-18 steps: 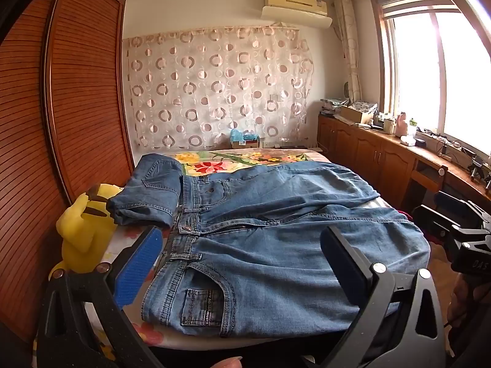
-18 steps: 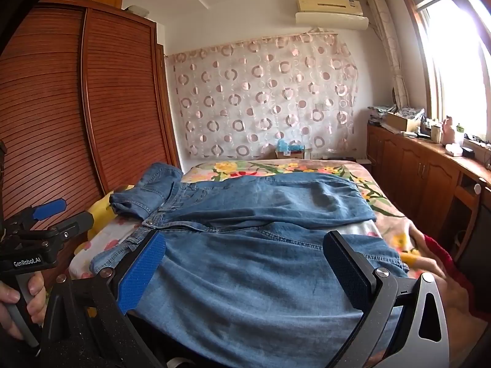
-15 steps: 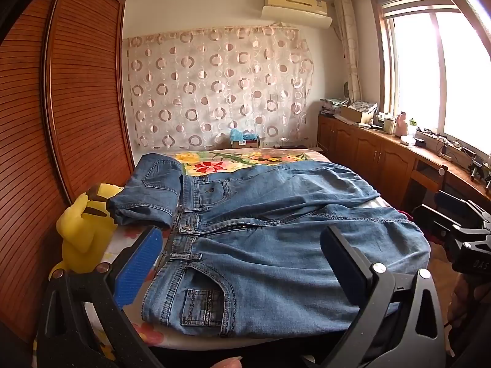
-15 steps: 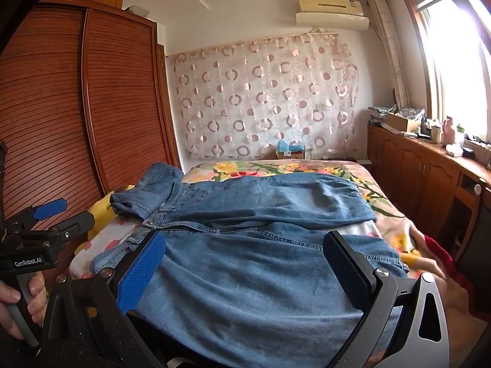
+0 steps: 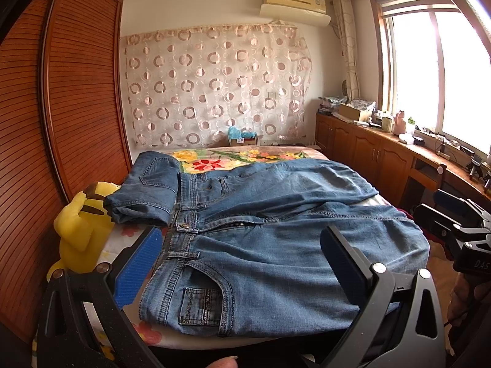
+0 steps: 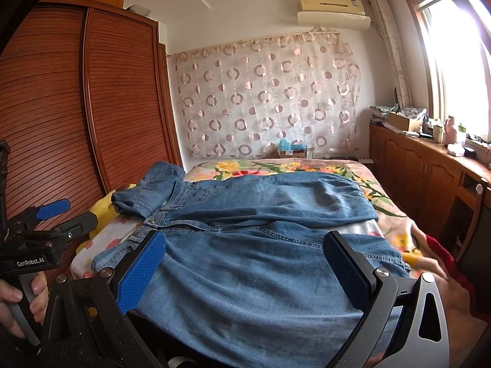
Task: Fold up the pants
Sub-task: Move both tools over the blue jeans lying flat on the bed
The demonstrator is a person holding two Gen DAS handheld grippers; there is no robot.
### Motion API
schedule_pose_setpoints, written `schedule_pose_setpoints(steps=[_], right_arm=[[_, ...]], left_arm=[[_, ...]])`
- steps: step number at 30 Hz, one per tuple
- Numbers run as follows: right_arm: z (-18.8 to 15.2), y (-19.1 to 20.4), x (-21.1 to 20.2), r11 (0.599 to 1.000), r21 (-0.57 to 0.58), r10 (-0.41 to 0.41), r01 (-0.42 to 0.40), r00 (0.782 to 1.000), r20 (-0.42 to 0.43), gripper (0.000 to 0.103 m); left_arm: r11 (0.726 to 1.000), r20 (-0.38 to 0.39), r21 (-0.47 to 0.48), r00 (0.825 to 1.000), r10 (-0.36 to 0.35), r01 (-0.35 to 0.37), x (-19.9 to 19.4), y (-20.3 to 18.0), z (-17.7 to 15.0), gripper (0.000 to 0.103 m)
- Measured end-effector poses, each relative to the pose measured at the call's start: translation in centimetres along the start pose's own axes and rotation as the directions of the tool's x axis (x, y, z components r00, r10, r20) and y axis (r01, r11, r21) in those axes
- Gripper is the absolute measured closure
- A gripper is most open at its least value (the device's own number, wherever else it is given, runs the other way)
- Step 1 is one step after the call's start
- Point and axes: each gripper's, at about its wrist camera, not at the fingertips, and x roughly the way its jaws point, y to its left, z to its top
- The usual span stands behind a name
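The pants (image 5: 270, 245), blue denim jeans, lay spread flat across the bed (image 6: 389, 211), their waistband toward the wooden wardrobe (image 5: 76, 107) and their legs running away from it. A second, folded piece of denim (image 5: 147, 190) sat on the bed beside the waistband, on the wardrobe side, next to a yellow plush toy (image 5: 79, 230). The left gripper (image 5: 242, 263) hovered over the near edge of the pants by the pocket, its jaws spread wide with nothing between them. The right gripper (image 6: 245, 266) hung over the pants farther from the wardrobe, likewise wide open and empty. A hand (image 6: 21, 300) held the left gripper's handle.
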Motion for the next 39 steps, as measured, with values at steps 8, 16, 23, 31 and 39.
schedule_pose_setpoints(steps=[8, 16, 23, 31, 39], right_arm=[[0.4, -1.2, 0.9, 1.0, -0.004, -0.013, 0.013, 0.999, -0.035, 0.001], [0.7, -1.0, 2.2, 0.999, -0.045, -0.021, 0.018, 0.997, -0.074, 0.001], [0.3, -1.6, 2.6, 0.997, -0.072, -0.042, 0.034, 0.993, -0.111, 0.001], [-0.3, -2.3, 3.6, 0.996, -0.082, -0.06, 0.047, 0.983, -0.173, 0.001], [-0.3, -2.2, 3.8, 0.993, -0.103, -0.088, 0.064, 0.965, -0.246, 0.001]], left_arm=[[1.0, -0.044, -0.009, 0.999, 0.006, -0.006, 1.2, 1.5, -0.4, 0.0], [0.996, -0.078, -0.037, 0.993, 0.083, -0.086, 4.0, 4.1, -2.3, 0.0], [0.995, -0.131, -0.022, 0.987, 0.091, -0.095, 5.5, 5.6, -3.7, 0.0], [0.995, -0.186, -0.026, 0.979, 0.087, -0.093, 6.7, 7.7, -5.5, 0.0], [0.991, -0.24, -0.064, 0.966, 0.1, -0.119, 7.2, 10.8, -7.6, 0.0]])
